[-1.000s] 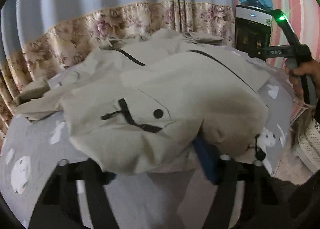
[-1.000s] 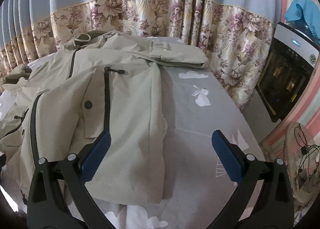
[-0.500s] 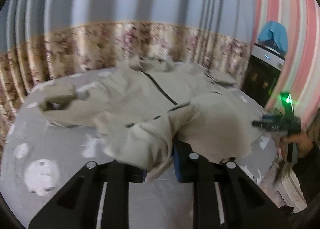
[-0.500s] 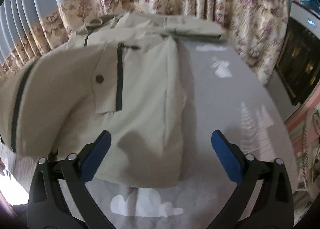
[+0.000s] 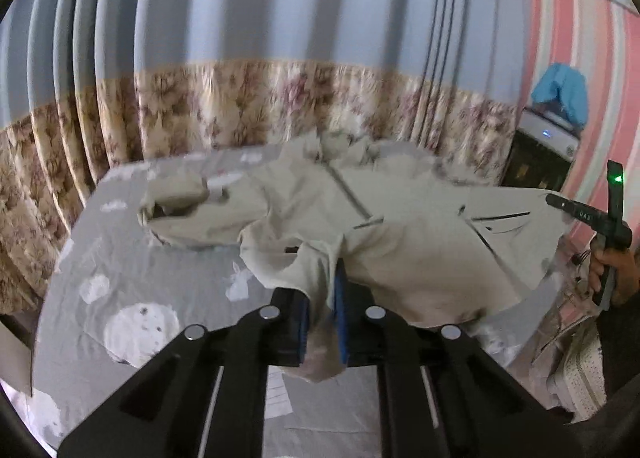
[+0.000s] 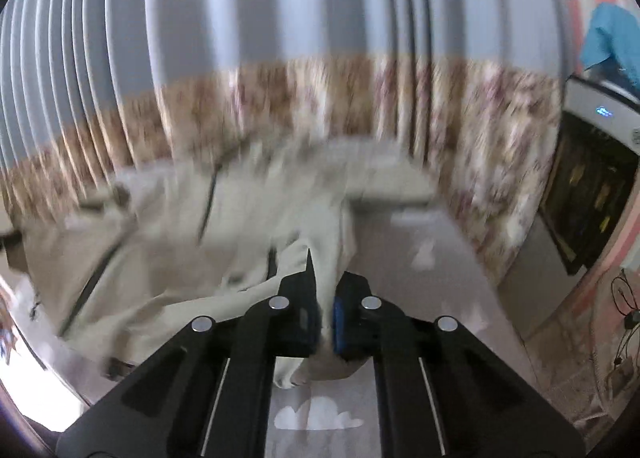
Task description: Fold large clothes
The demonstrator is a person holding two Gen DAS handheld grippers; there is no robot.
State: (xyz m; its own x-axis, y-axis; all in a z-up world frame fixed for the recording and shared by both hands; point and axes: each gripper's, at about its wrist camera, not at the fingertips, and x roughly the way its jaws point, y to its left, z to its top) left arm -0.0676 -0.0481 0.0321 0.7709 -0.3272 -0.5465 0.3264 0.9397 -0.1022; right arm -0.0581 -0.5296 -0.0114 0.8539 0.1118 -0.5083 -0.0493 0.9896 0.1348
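left gripper point(image 5: 322, 308) clamps the jacket point(image 5: 400, 234) hem, lifted; right gripper point(image 6: 326, 308) pinches its other corner, raised level.
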